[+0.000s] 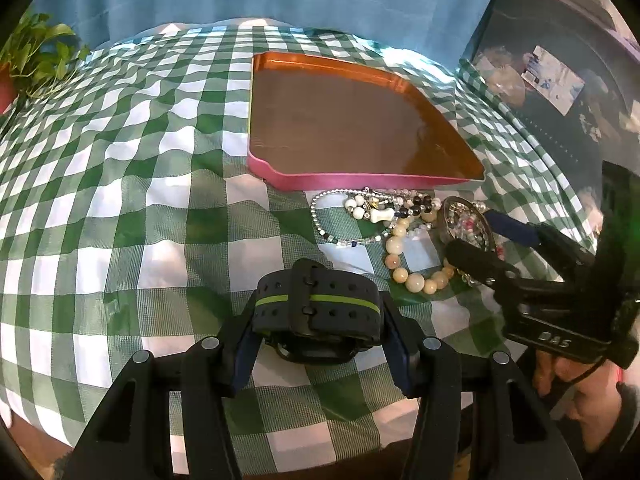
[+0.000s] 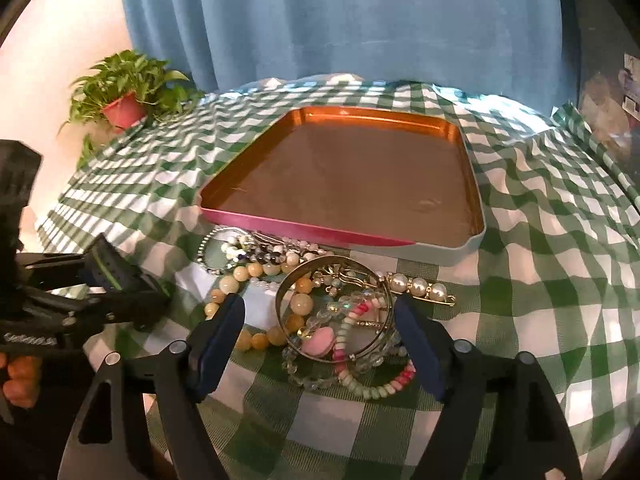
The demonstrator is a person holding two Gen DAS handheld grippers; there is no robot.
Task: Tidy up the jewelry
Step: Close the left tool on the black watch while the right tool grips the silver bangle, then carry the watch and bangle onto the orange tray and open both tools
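Closest to the left wrist camera, the left gripper (image 1: 318, 330) has its two fingers pressed against the sides of a black watch (image 1: 318, 312), whose perforated strap with a green stripe arches between them just above the green-and-white checked tablecloth (image 1: 120, 200). Beyond it and to the right lies the jewelry pile (image 1: 404, 232): a thin silver bead chain, mixed black and white beads, and a bracelet of large cream beads (image 1: 416, 280). Behind the pile sits a copper-lined tray (image 1: 348, 178) with a pink outer wall, and nothing shows inside it.

From the right wrist camera, the right gripper (image 2: 320, 344) stands wide open, its blue-padded fingers on either side of a metal bangle (image 2: 332, 276) that rests tilted on top of the heap, holding nothing. A pink-and-green bead bracelet (image 2: 372, 388) and a pearl pin (image 2: 420, 288) lie with it. A potted plant (image 2: 124, 92) stands at the far left corner before a blue curtain (image 2: 340, 20).
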